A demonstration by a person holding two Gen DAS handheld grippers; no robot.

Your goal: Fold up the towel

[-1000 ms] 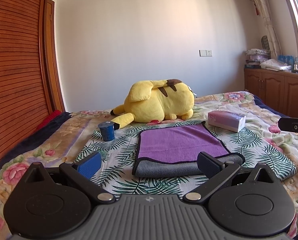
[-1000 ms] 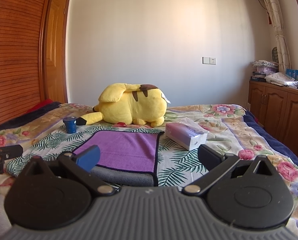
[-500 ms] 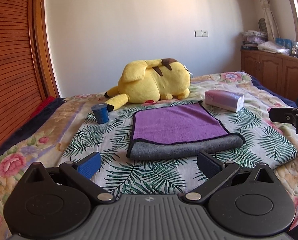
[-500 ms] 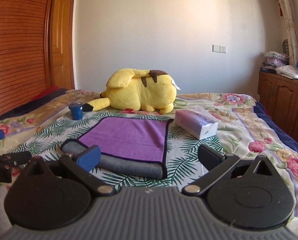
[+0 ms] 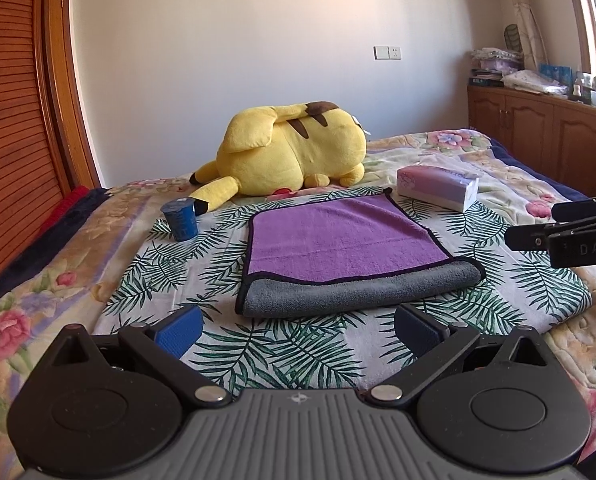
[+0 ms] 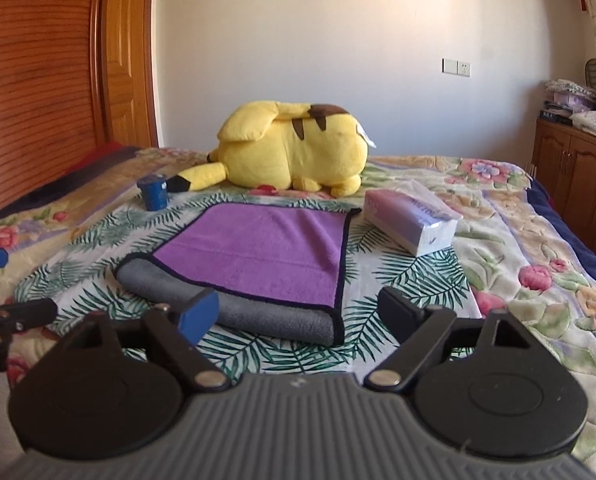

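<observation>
**Purple towel folded once, both tongs empty**

Grey ribbed plastic is nearest me, then my left tongs (image 5: 295, 328) and right tongs (image 6: 298, 312), both spread wide with nothing between their pads. They hover over the near part of the bed (image 5: 281, 356), just short of the towel (image 5: 346, 248).

It lies mid-bed on the palm-leaf sheet: plush pile, purple on top, with a thick grey roll along its near edge and dark piping round the rim. I judge one fold made, since the grey underside wraps up at the front; a second fold, if wanted, is left, and neither tong touches the cloth.

Beyond its far left corner stands a blue cup (image 5: 180, 220); off its far right corner lies a soft tissue pack (image 5: 438, 188). Farthest sits a yellow plush (image 5: 293, 152).
</observation>
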